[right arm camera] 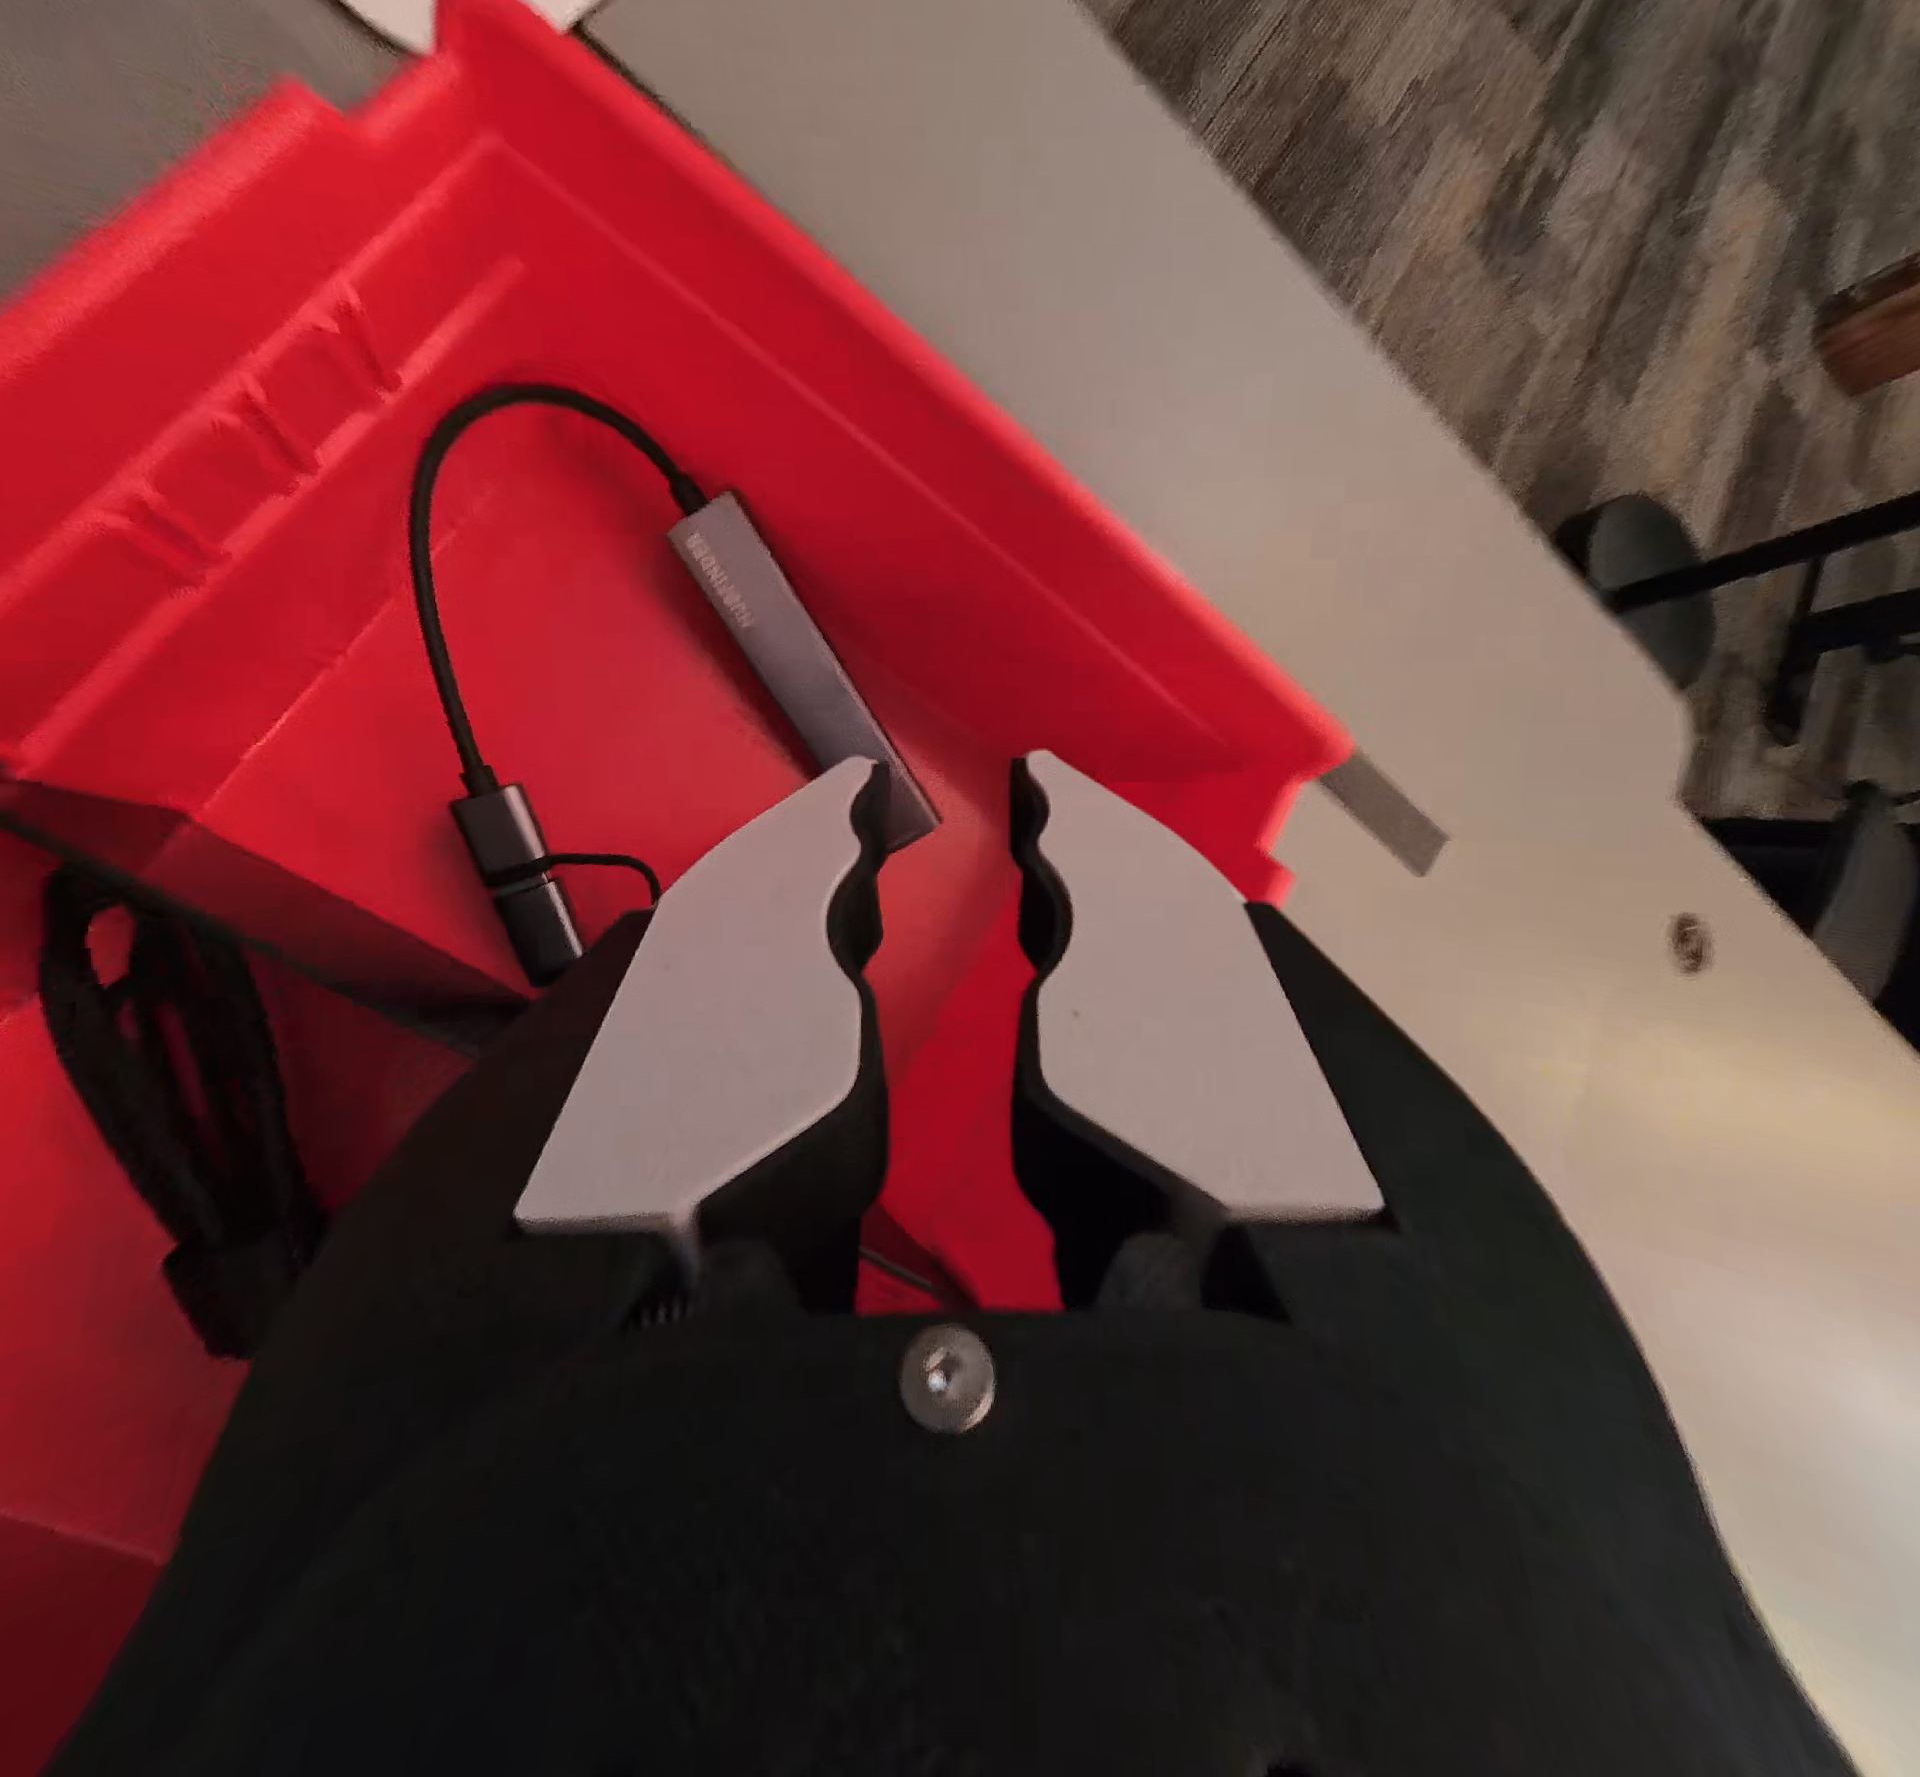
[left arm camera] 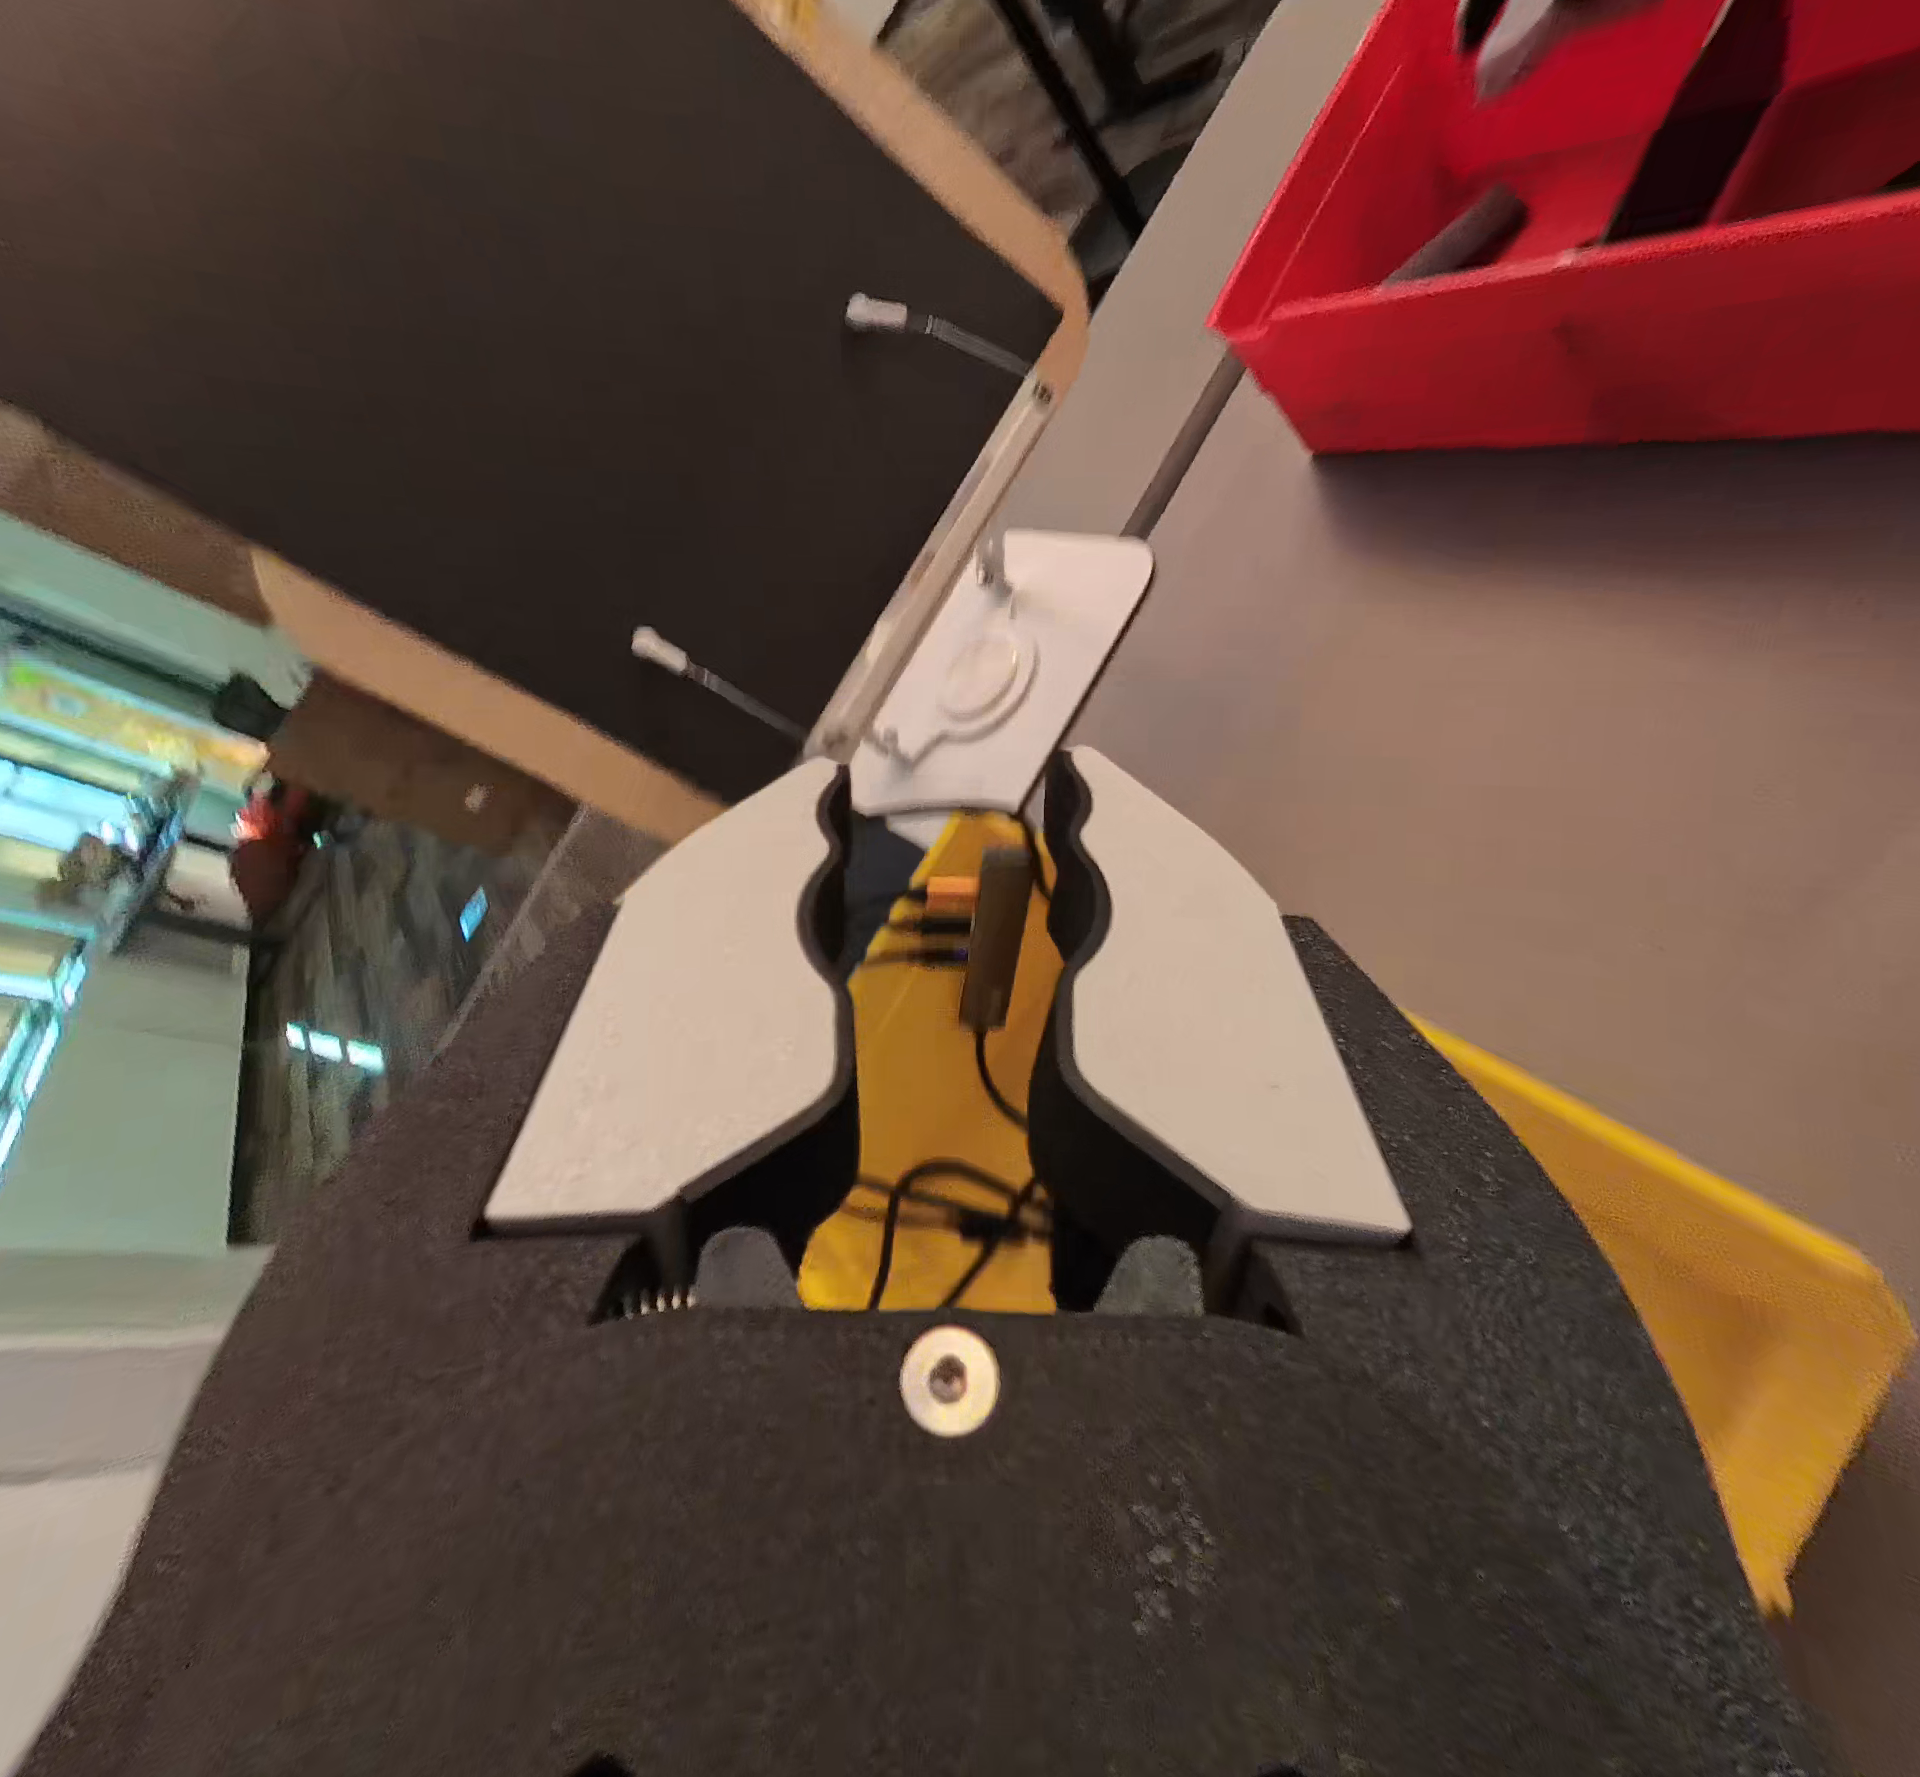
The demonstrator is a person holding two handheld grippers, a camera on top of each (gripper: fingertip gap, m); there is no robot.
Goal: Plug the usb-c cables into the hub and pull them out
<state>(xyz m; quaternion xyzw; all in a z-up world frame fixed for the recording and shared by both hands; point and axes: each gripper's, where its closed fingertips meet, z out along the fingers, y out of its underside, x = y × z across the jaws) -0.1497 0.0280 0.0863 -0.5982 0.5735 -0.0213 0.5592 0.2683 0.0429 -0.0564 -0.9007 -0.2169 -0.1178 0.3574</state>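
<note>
My right gripper is open and empty, low over a red bin. A slim grey hub lies in the bin, and its near end is just past my left fingertip. The hub's short black cable loops round to a grey plug beside my finger. A bundle of black braided cable lies in the bin at the left. My left gripper is open and empty above a yellow tray. Between its fingers I see a small brownish bar and a thin black cable.
The red bin stands on the grey table at the upper right of the left wrist view. A white plate sits just beyond my left fingertips. A dark panel on metal standoffs rises at the left. The table edge runs past the bin, with carpet beyond. Left tips to right tips: about 45 cm. Measured from the fingertips, the slim grey hub is 8 cm or so from the right gripper and 45 cm from the left. The left gripper is farther from the grey plug, some 40 cm, than the right, some 10 cm.
</note>
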